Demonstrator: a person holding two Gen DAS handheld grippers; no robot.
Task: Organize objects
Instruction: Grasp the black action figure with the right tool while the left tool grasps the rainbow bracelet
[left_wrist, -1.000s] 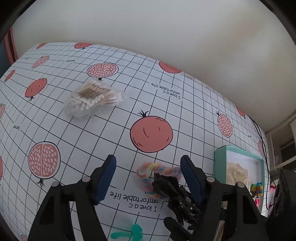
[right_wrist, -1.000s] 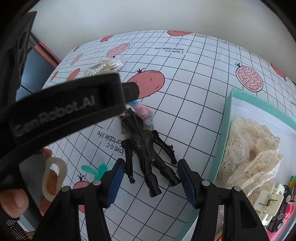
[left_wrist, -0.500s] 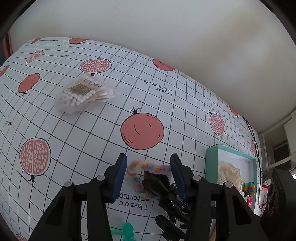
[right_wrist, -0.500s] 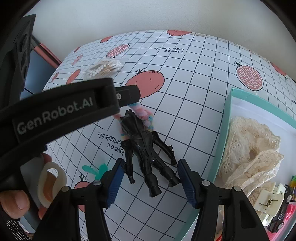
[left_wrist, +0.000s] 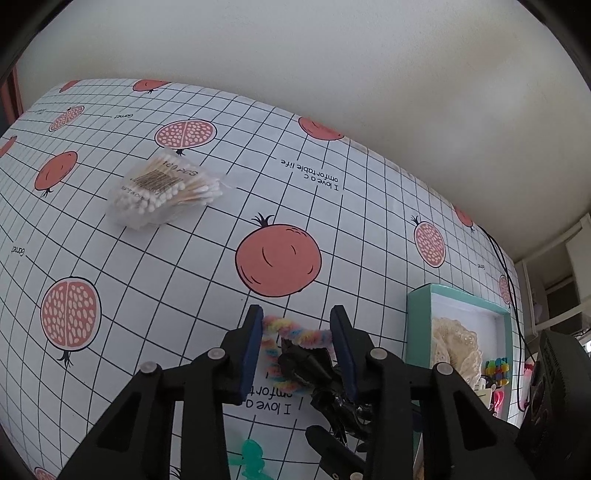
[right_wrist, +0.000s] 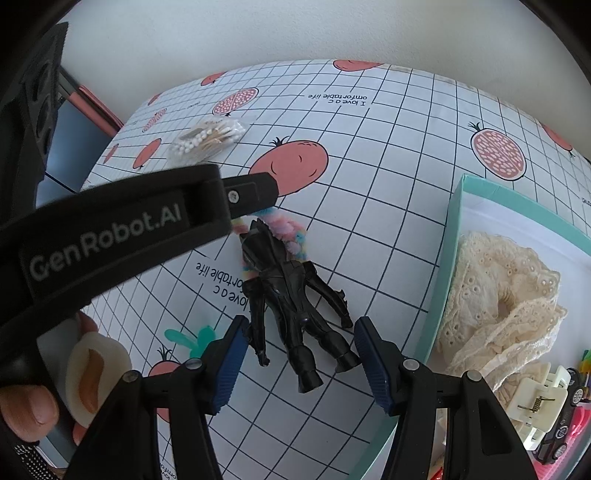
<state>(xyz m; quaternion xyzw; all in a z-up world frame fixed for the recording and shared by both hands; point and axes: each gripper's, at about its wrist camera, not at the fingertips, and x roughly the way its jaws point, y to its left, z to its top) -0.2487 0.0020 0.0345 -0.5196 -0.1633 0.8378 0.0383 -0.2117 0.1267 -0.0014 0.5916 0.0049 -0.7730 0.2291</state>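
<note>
A black action figure (right_wrist: 291, 291) lies on the pomegranate-print tablecloth, its head resting on a pastel rainbow hair tie (right_wrist: 286, 230). My left gripper (left_wrist: 297, 345) is partly closed, its blue pads either side of the hair tie (left_wrist: 295, 334) and the figure's head (left_wrist: 306, 365); whether the pads press on them I cannot tell. From the right wrist view the left gripper's finger (right_wrist: 236, 199) reaches over the hair tie. My right gripper (right_wrist: 299, 363) is open, its pads either side of the figure's legs, not touching.
A teal box (right_wrist: 445, 258) at the right holds a cream lace scrunchie (right_wrist: 495, 295), a white claw clip (right_wrist: 535, 402) and small toys. A bag of cotton swabs (left_wrist: 162, 192) lies at the far left. A green shape (right_wrist: 192, 336) lies near the front.
My left gripper has moved forward and its jaws have narrowed from wide open around the hair tie and the figure's head. My right gripper and the figure have stayed put.
</note>
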